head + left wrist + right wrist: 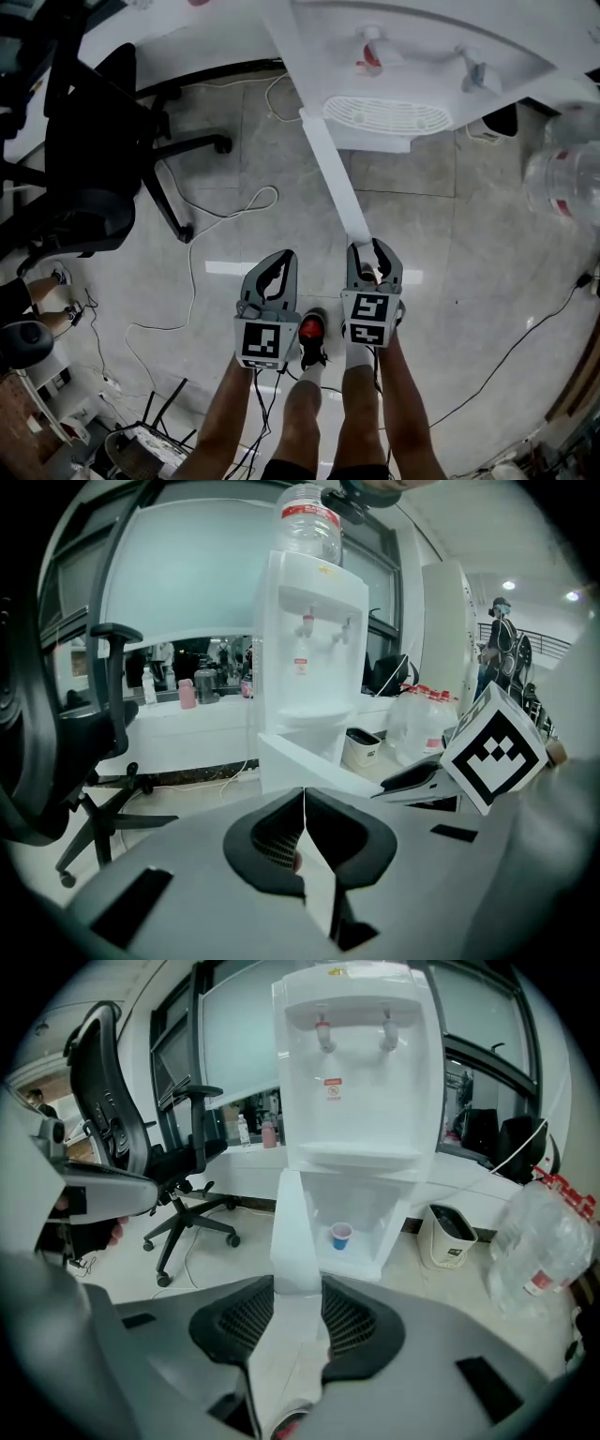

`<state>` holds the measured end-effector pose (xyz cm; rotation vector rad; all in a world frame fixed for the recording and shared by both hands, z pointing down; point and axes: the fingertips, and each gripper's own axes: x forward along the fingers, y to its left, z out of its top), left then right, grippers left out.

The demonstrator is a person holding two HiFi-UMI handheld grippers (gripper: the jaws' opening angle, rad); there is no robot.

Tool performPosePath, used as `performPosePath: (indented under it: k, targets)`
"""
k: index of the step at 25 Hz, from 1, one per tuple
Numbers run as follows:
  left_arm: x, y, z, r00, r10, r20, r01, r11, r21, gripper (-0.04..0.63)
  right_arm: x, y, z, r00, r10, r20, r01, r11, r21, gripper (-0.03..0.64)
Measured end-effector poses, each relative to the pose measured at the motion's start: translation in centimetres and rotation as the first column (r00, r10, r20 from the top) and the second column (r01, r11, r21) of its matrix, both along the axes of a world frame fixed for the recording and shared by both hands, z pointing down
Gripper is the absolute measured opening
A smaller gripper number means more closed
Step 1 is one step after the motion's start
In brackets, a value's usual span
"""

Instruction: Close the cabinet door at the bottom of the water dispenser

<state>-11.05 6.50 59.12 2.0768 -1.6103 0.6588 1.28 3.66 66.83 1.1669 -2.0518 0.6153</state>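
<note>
Here's the picture: the tall white plastic water dispenser [361, 1072] stands straight ahead. Its flat white cabinet door [333, 169] hangs wide open at the bottom and sticks out from the front towards the person. From the head view the door's top edge is a long thin strip. It runs from the hinge at the dispenser's left corner down to the right gripper [374, 251].

That gripper has the door's free edge in its jaws. The two dark ribbed pads sit against either face of the panel, about half spread, and pinch it.

The left gripper [281, 258] floats just beside it, apart from the door, with its jaws pressed together on nothing. So the right hand is the nearer one, already on the job.

The open compartment lies to the right of the door. By my reading, the free edge has to sweep rightward and away from the person to shut it.

The count:
- one door
- one dispenser
- two taps [323, 1033] up top
- one small blue paper cup [341, 1236] standing inside the cabinet
- one white waste bin [448, 1237] to the right
- one black office chair [84, 159] to the left
</note>
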Motion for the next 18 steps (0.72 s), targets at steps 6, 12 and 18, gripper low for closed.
performPosePath:
  k: [6,12,18]
  targets:
    - [1.8,-1.3,0.3,0.999,0.037,-0.003,-0.037,0.999,-0.006,0.025,1.8,-1.0,0.0,0.999,0.036,-0.006,-0.036,0.999,0.010,0.169]
    - [3.1,-2.4,0.6,0.998,0.066,0.002,-0.066,0.998,-0.005,0.025,3.3,-1.9,0.3,0.997,0.078,-0.004,-0.078,0.997,0.021,0.169]
    - [3.7,-3.4,0.5,0.996,0.086,0.009,-0.086,0.996,-0.008,0.025,4.8,-3.3,0.2,0.992,0.123,-0.025,-0.122,0.991,0.053,0.124]
